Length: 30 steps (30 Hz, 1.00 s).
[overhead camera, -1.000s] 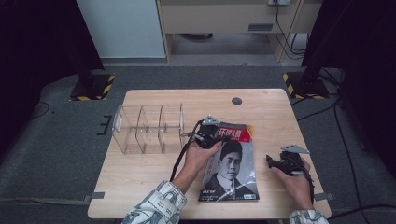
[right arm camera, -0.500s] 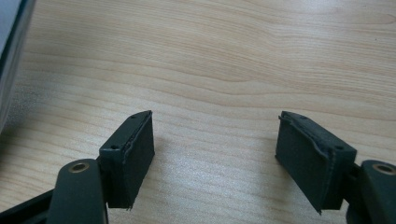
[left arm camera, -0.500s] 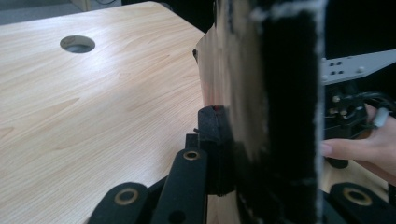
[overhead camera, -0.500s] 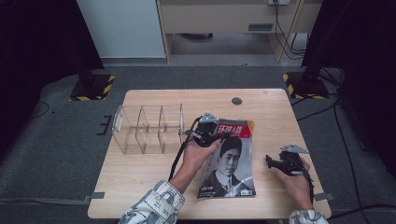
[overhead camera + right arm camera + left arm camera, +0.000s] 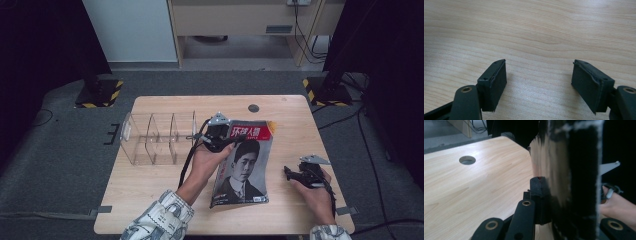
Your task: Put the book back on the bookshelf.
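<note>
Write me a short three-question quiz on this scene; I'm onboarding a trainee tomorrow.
1. True or false: the left tool is shut on the magazine.
2. What stands left of the magazine: (a) a clear divided organizer, (b) a mug, (c) a laptop?
3. What lies between the right tool's open jaws?

Key: 1. True; it grips the magazine's upper left edge. 2. (a). 3. Nothing but bare wooden table.

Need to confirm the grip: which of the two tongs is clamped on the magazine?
The left tongs, shut on the magazine at its top-left edge; the right tongs are open over bare table.
</note>
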Available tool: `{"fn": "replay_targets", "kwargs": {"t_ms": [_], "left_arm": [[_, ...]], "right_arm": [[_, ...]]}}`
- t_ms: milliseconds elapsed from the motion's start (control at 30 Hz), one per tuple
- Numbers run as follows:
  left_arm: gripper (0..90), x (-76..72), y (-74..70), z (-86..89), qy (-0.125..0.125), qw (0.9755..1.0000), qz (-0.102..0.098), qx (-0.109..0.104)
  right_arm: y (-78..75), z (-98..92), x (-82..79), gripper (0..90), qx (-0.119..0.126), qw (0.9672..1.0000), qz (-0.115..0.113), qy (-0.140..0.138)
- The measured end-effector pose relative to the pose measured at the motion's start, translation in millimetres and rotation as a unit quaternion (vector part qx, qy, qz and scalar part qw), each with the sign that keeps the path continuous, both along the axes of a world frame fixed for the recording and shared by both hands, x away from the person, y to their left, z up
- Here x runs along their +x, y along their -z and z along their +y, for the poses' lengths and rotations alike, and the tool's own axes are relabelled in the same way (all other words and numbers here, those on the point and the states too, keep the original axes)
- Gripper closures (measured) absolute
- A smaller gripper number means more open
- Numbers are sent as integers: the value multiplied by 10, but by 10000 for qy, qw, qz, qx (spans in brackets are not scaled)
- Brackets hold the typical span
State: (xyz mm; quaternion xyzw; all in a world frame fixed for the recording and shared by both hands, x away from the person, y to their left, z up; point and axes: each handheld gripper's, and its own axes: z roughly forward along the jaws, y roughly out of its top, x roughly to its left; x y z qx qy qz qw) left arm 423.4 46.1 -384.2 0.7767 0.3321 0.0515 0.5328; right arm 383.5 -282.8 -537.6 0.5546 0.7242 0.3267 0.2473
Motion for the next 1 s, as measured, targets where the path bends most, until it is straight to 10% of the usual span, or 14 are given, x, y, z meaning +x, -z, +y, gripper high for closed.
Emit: {"fn": "replay_targets", "kwargs": {"t_ms": [1000], "left_arm": [[867,-237,-408,398,13,9985,-379,-394]], "right_arm": [[-3,11,-3,287,3,10000,24,-30]]}}
